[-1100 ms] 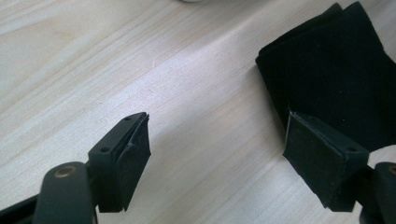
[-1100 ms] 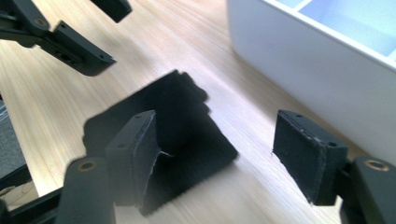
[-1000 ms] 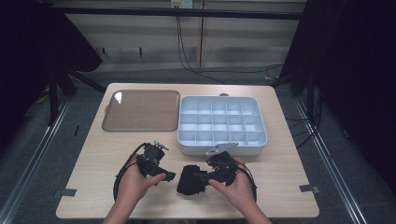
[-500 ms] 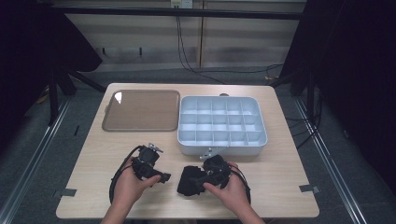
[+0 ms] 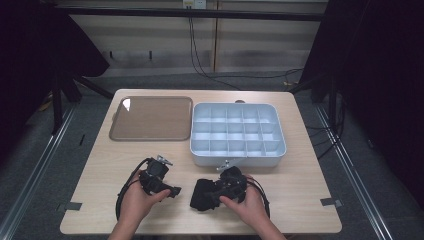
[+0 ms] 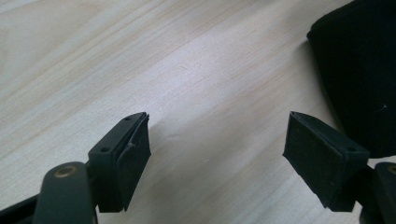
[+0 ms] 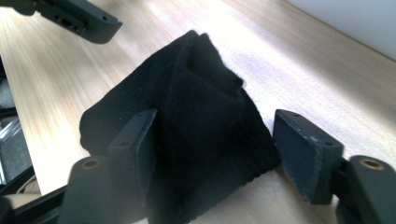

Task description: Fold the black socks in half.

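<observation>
No legible writing anywhere. One black cloth [image 7: 187, 135] near table [image 5: 300, 170] front edge, between wide-spread jaws of right gripper [image 7: 215, 154]. Left gripper [image 6: 217, 144] also wide, holding nothing.

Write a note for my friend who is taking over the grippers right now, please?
Left gripper: open, nothing between its jaws, low over the table beside the black cloth.
Right gripper: open, its jaws on either side of the folded black cloth, not yet closed on it.
The cloth lies near the table's front edge, in front of the white compartment box; the brown tray is to the box's left.
Done: nothing is gripped yet. Left: probably close on the cloth and lift it.
</observation>
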Demonstrator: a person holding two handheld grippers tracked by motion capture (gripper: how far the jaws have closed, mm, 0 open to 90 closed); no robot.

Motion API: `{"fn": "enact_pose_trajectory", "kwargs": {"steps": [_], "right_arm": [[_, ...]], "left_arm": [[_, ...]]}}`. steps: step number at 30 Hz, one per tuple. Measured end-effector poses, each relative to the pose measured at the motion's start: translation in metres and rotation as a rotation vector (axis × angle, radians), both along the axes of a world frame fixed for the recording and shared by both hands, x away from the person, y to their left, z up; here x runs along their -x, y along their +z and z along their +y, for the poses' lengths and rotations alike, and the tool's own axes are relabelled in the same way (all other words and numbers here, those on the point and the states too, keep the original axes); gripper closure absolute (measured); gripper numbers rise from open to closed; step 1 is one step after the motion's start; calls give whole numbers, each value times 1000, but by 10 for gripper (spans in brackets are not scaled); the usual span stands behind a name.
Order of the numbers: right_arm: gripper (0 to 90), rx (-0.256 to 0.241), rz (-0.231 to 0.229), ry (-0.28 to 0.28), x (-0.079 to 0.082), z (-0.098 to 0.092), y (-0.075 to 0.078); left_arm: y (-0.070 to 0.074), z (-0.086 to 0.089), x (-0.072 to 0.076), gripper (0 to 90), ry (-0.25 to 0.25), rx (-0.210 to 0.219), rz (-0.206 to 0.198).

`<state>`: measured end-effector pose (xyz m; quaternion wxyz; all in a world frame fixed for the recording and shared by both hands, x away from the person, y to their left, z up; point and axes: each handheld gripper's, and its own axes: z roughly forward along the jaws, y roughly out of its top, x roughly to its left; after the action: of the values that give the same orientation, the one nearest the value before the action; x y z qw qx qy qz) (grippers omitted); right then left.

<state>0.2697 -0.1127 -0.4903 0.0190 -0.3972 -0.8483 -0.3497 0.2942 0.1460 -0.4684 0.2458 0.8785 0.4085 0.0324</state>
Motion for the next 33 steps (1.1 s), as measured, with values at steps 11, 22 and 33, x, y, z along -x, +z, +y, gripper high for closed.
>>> {"fn": "enact_pose_trajectory", "kwargs": {"steps": [11,22,33], "right_arm": [[643,-39,82,37,-1,1,2],[689,-63,115,33,-1,-7,7],[690,-31,117,34,-4,-22,18]], "left_arm": [[-1,4,1,220,1,3,-20],[-11,5,1,209,-39,4,-76],[-20,2,1,167,-49,-9,-164]]}}
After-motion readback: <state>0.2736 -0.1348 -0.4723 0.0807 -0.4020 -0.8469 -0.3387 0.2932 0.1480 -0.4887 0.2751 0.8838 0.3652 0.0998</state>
